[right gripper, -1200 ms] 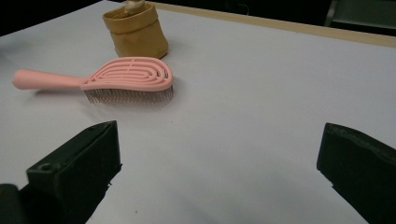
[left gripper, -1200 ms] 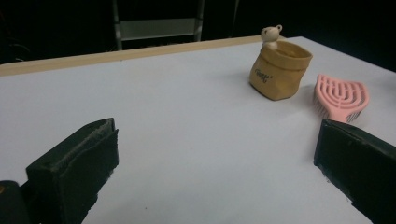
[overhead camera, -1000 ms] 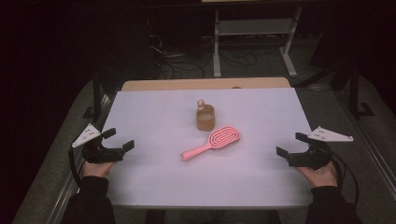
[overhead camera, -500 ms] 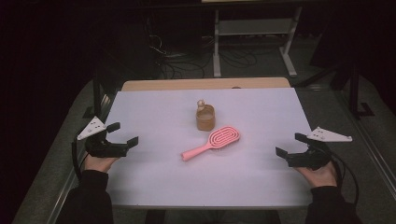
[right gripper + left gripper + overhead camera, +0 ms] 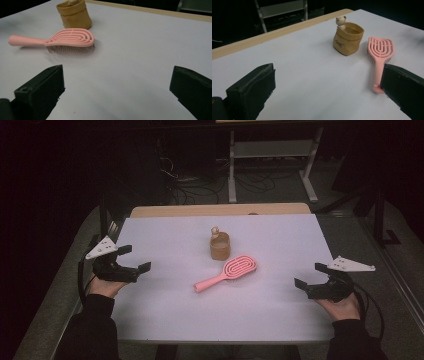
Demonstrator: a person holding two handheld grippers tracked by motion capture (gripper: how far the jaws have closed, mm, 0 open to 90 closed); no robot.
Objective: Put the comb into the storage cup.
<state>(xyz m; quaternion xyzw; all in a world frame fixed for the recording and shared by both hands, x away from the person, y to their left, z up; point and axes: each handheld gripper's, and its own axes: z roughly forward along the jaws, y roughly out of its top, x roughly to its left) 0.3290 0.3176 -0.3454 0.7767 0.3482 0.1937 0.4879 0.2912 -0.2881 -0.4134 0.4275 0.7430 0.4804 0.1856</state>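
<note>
1. The left gripper (image 5: 131, 263) had lifted and drifted inward from the table's 9 o'clock edge over the last second — its jaws stood wide apart, holding nothing.
2. The right gripper (image 5: 312, 279) had not moved; it sat at about 4 o'clock on the white table (image 5: 165, 310), jaws likewise spread and empty.
3. The pink hairbrush (image 5: 227, 272) lay bristles-down near the centre, handle pointing toward 8 o'clock, head toward 2 o'clock.
4. Just beyond the brush head, at 12 o'clock, stood the small tan pouch (image 5: 219, 247) with a bear figure (image 5: 341, 21) at its rim — close to the brush, though contact could not be told.
5. The left hand's move probably meant the reach had begun, with the brush handle the nearest grasp.
</note>
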